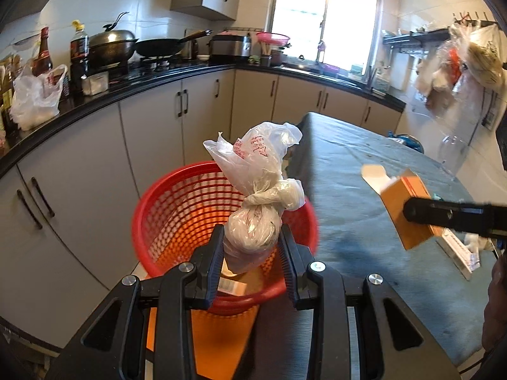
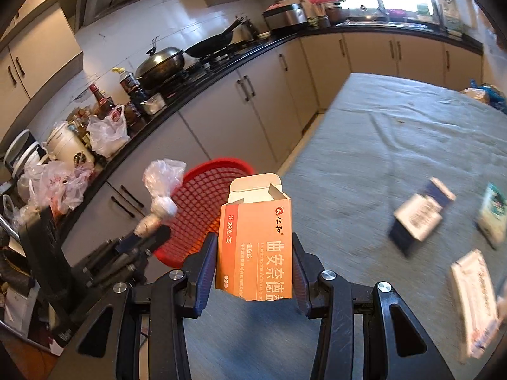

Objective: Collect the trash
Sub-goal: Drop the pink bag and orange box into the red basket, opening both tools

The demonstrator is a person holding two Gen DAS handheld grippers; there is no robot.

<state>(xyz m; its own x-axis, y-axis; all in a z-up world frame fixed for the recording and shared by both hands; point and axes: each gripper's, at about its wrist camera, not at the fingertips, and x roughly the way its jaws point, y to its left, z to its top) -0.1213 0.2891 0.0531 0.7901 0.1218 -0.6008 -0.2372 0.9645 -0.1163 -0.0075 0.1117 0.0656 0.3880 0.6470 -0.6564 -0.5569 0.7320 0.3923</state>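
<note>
Trash shows in both views. Left wrist view: the left gripper (image 1: 250,247) has its fingers (image 1: 212,253) partly closed, pinching a knotted plastic bag (image 1: 256,196) above a red mesh basket (image 1: 177,209); an orange carton (image 1: 408,209) hangs at 3 o'clock over the desk (image 1: 364,171). Right wrist view: the right gripper (image 2: 252,266) clamps that carton, top flap open; the basket sits at 11 o'clock, loose boxes (image 2: 418,218) on the desk at 3 o'clock.
</note>
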